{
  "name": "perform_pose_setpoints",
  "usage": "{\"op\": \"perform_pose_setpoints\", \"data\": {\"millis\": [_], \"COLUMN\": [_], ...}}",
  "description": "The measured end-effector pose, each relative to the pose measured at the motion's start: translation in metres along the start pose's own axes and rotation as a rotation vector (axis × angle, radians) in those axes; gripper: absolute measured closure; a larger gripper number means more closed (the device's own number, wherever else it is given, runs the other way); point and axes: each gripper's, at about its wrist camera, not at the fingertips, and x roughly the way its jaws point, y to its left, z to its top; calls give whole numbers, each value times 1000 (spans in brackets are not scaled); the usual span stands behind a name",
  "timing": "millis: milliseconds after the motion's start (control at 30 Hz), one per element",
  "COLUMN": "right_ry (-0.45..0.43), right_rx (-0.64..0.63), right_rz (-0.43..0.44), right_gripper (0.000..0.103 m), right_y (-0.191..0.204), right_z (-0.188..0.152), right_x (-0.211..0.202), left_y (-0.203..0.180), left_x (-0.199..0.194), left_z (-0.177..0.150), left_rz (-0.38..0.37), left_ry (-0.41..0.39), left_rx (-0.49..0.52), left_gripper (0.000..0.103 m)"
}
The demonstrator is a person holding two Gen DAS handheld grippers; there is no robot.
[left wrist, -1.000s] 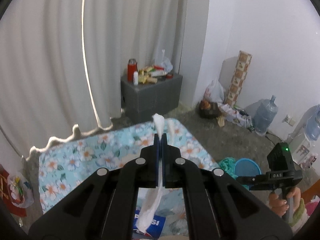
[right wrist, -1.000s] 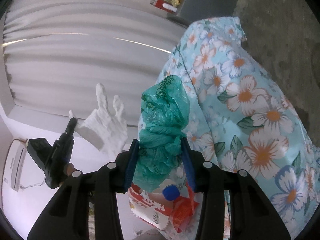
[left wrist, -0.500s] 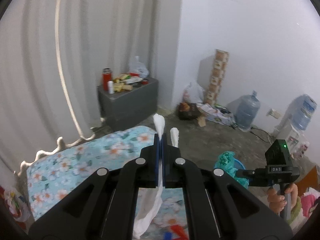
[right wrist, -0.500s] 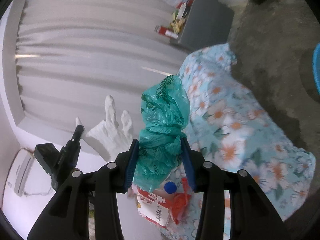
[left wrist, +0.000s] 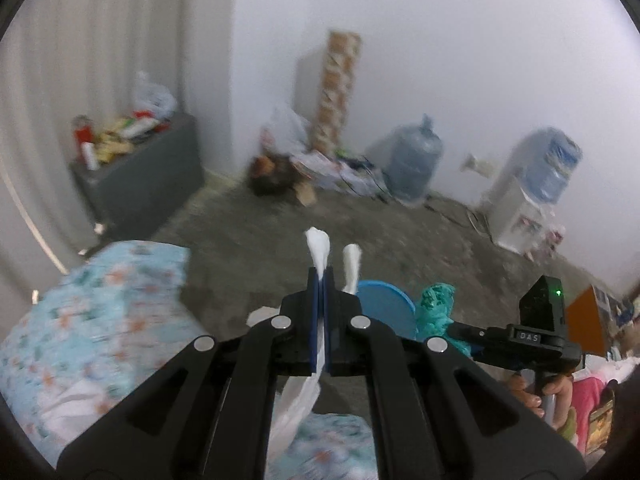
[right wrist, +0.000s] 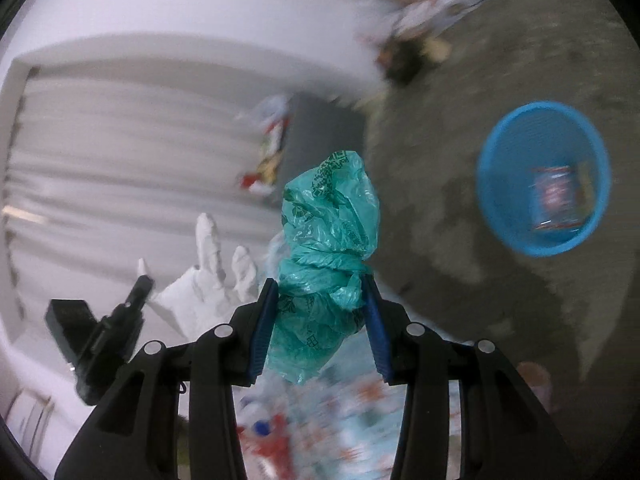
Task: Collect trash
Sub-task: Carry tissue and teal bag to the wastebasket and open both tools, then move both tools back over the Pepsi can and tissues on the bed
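My left gripper (left wrist: 320, 276) is shut on a white plastic bag (left wrist: 318, 248) whose twisted ends stick up past the pads and whose body hangs below. In the right wrist view my right gripper (right wrist: 320, 292) is shut on a crumpled green plastic bag (right wrist: 326, 240). The same green bag (left wrist: 436, 308) and the right gripper's body show at the lower right of the left wrist view. A blue round basket (right wrist: 508, 168) stands on the grey floor, with a wrapper (right wrist: 556, 196) lying inside. Its rim (left wrist: 384, 308) shows just past my left fingers.
A floral blue bedspread (left wrist: 100, 320) lies at the left. A grey cabinet (left wrist: 148, 184) with cluttered items stands by the curtain. Against the wall are bags of rubbish (left wrist: 280, 168), a tall carton (left wrist: 336, 92), a water jug (left wrist: 416, 164) and a dispenser (left wrist: 528, 196).
Both views have swung from the bed and curtain toward the open floor and wall. The blue basket has come into the right wrist view. Both grippers kept hold of their bags.
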Motion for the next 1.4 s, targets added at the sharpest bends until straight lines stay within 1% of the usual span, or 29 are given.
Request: {"op": "perform_pose_setpoints", "data": {"millis": [67, 100, 167, 267, 400, 533, 567, 600, 633, 667, 700, 733, 800, 900, 967, 1033, 1067, 1133, 1233, 1300, 1367, 1400], "right_ry": [-44, -54, -73, -79, -75, -61, -52, -41, -34, -30, -24, -18, -9, -10, -17, -26, -32, -44, -58, -54, -38, -29], "right_rx": [31, 45, 74, 106, 138, 144, 141, 142, 143, 144, 154, 160, 179, 182, 178, 174, 169, 160, 127, 94, 53, 29], "right_rz": [-67, -88, -138, -202, -282, -373, -395, -424, -442, -458, -495, -503, -496, -480, -471, -462, -455, -436, -404, -388, -365, -352], "right_gripper": [61, 61, 61, 61, 60, 59, 58, 52, 42, 39, 39, 39, 39, 38, 38, 38, 38, 34, 32, 30, 30, 30], "right_y": [-26, -36, -58, -86, -113, -143, -149, -157, -165, -170, -178, -182, -188, -186, -180, -171, -166, -152, -127, -106, -82, -71], "right_z": [12, 15, 26, 38, 54, 77, 81, 85, 88, 91, 93, 92, 92, 88, 83, 78, 75, 68, 54, 42, 32, 27], "right_x": [-7, -7, -6, 1, 28, 50, 55, 62, 68, 71, 76, 78, 79, 77, 75, 70, 67, 64, 60, 60, 60, 61], "left_y": [-19, -24, -41, -60, -83, -98, -101, -102, -103, -102, -102, -100, -96, -93, -91, -89, -86, -79, -67, -56, -38, -30], "left_x": [38, 51, 96, 144, 215, 269, 281, 293, 302, 310, 313, 315, 315, 305, 291, 273, 261, 233, 193, 166, 132, 116], "left_z": [2, 1, -1, -5, -11, -20, -22, -25, -28, -31, -33, -34, -35, -32, -26, -21, -17, -11, -7, -7, -10, -13], "left_rz": [-13, -18, -34, -47, -75, -98, -100, -93, -78, -63, -56, -57, -59, -48, -36, -30, -28, -19, -3, 13, 24, 32], "left_ry": [49, 67, 127, 185, 252, 292, 301, 316, 328, 333, 328, 324, 330, 321, 309, 296, 285, 259, 235, 231, 221, 214], "left_rx": [13, 13, 16, 36, 46, 51, 54, 59, 61, 56, 45, 35, 26, 40, 54, 62, 70, 87, 109, 114, 99, 89], "left_gripper": [103, 103, 103, 103, 103, 103, 100, 97, 86, 73, 71, 71, 69, 62, 56, 52, 48, 43, 36, 34, 30, 29]}}
